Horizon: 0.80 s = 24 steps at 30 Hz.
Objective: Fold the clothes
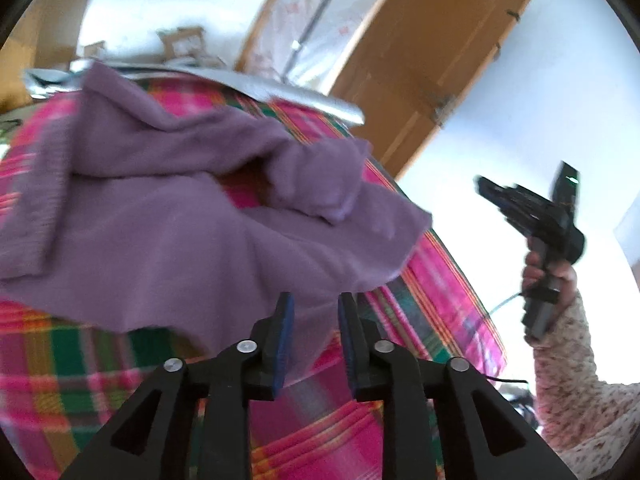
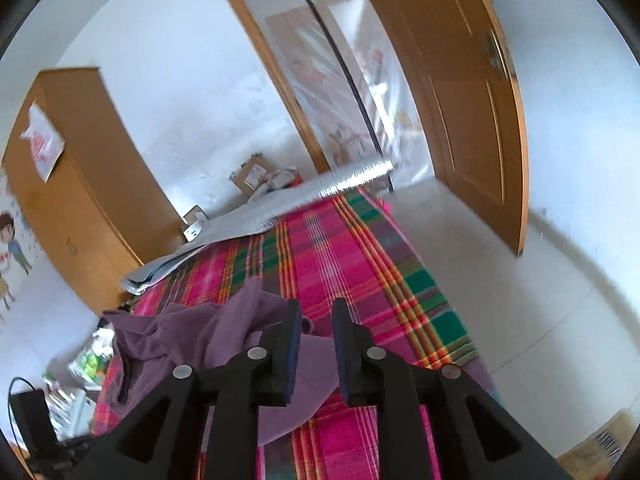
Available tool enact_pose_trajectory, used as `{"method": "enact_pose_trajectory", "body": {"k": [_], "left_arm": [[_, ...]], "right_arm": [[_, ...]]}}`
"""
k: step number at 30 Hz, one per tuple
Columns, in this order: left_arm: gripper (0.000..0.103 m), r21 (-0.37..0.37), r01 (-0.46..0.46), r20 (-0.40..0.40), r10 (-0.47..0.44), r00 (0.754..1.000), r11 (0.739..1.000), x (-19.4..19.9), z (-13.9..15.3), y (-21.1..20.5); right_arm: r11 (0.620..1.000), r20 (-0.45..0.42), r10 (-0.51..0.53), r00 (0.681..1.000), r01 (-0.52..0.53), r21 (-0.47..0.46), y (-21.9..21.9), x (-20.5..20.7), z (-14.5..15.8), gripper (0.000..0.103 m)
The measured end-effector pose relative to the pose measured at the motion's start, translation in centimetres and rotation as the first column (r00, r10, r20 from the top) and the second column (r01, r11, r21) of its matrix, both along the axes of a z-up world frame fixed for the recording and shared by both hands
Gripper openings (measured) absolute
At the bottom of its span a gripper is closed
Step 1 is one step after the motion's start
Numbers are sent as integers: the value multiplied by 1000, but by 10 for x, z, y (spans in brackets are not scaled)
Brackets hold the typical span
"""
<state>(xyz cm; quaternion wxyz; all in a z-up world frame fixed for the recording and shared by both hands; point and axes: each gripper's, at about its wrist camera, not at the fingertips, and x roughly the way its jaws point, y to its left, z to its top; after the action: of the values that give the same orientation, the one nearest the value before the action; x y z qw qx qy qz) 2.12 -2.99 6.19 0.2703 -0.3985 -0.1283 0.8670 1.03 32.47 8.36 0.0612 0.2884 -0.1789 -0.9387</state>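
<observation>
Looking down, we saw a purple top (image 1: 168, 208) lying in a soft, bumpy heap on the bed (image 1: 52, 364). It was not flat and it was not folded. One sleeve (image 1: 320, 176) was flopped over the middle, and a ribbed edge (image 1: 44, 168) sat at the far left.

Our left gripper (image 1: 314, 308) hung just over the near edge of the top. Its jaws were a little way apart and held nothing. Our right gripper (image 2: 317, 316) was up in the air, off to the side of the bed. Its jaws were a little way apart too, and they held nothing. We could see a hand (image 1: 550, 276) and a flowery sleeve (image 1: 576, 364) holding that tool.

We thought the top would be light and floppy. It looked like knit cloth, so it would bend and sag and stretch a bit when lifted. It would not slip much and it could not break. We thought the best places to pinch were the ribbed edge or a corner, where the cloth was thick, with one tool on each side so it hung straight.

The bed had a bright pink and green check sheet. A shiny silver mat (image 2: 256, 220) lay at the far end. Past it were a box (image 2: 252, 174), a wood cupboard (image 2: 80, 184), white walls and an open wood door (image 2: 472, 92).
</observation>
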Motion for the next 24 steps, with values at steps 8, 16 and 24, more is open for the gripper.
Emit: {"method": "enact_pose_trajectory", "body": {"k": [8,16,24], "left_arm": [[29,-31,-281,0,281,960,959,37,-8,-89],[29,-119,-404,48,412,910,907,42,-33,-140],[29,-188,-413,18,424,906,891,12,-41,-158]], "right_arm": [[961,18,262,965,-263,88,-90,31,29,34],[841,164,517,840,-534,88,-225,32,-43,34],[716,230,570,789,-614,332,-318,36,-77,37]]}}
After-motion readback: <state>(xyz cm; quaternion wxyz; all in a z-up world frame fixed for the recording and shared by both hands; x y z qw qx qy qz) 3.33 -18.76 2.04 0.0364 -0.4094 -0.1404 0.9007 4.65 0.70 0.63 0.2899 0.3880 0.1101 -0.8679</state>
